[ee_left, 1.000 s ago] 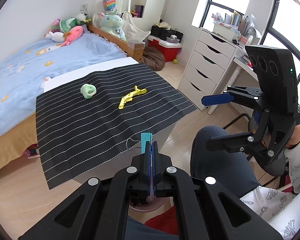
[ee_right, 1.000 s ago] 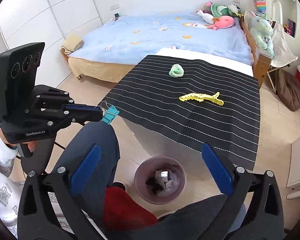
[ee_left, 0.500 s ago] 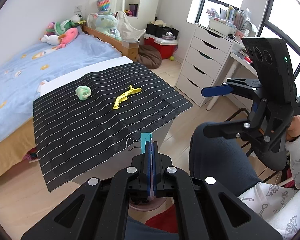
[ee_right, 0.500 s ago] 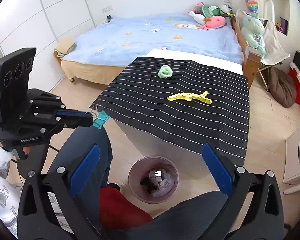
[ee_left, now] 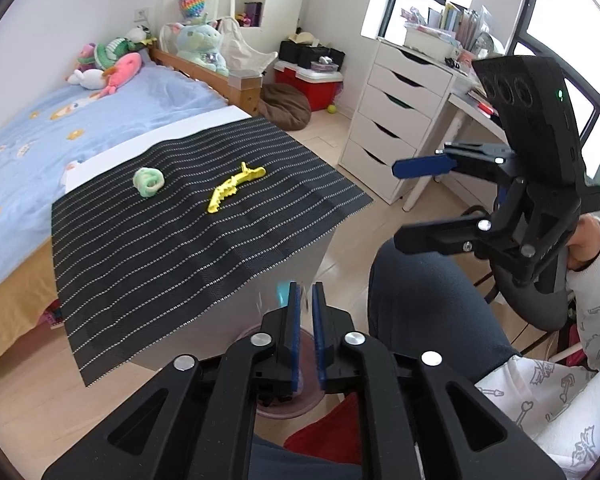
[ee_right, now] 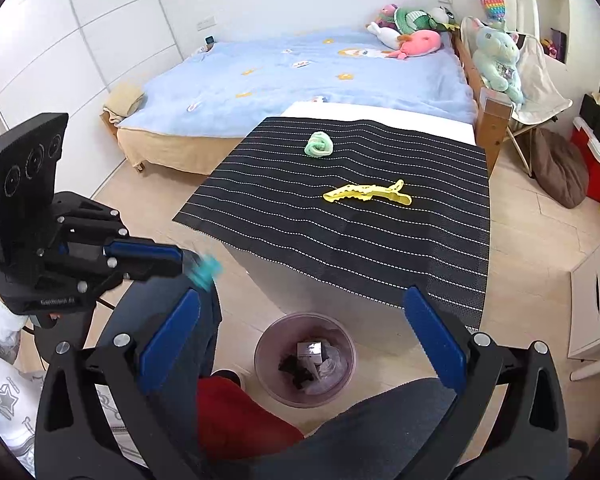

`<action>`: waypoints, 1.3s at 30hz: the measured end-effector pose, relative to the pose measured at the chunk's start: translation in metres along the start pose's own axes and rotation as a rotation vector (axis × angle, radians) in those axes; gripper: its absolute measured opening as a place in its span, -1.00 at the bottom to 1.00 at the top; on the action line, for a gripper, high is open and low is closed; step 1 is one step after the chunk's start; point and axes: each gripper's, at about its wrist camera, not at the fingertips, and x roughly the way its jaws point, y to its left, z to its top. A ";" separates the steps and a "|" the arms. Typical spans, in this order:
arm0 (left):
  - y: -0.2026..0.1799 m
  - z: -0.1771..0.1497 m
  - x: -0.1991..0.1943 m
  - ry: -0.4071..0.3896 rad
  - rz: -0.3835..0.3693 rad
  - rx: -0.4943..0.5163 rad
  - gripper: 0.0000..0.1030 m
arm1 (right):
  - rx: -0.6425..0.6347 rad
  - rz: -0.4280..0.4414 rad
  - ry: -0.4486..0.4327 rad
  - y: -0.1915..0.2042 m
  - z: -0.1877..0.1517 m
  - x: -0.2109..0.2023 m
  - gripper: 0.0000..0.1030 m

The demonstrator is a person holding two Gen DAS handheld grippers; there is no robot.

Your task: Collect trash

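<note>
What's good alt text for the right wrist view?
Left gripper has just been opening, a blurred teal clip at its fingers, above a trash bin. Beyond, a striped mat holds a yellow clip and green wad.

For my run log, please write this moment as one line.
left gripper: jaws just opening, teal binder clip blurred at tips | right gripper: open, empty | bin: below | table: yellow clip, green wad
</note>
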 end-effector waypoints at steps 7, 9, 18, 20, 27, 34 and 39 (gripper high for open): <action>0.005 -0.001 0.000 -0.040 0.016 -0.030 0.85 | 0.004 -0.002 -0.001 -0.001 -0.001 0.000 0.94; 0.008 -0.002 0.000 -0.041 0.037 -0.041 0.85 | 0.006 -0.004 -0.001 -0.001 -0.001 0.000 0.94; 0.013 -0.003 -0.003 -0.080 0.110 -0.044 0.85 | 0.010 -0.009 -0.005 -0.002 -0.002 0.001 0.94; 0.014 -0.003 -0.003 -0.081 0.108 -0.048 0.85 | 0.007 -0.013 -0.010 -0.003 -0.002 0.002 0.94; 0.019 0.002 -0.005 -0.100 0.104 -0.065 0.85 | -0.017 -0.027 -0.015 -0.007 0.005 0.007 0.94; 0.028 0.009 -0.007 -0.119 0.117 -0.075 0.85 | -0.086 -0.042 -0.018 -0.009 0.022 0.014 0.94; 0.037 0.015 -0.010 -0.133 0.121 -0.087 0.85 | -0.165 -0.029 0.016 -0.012 0.041 0.027 0.94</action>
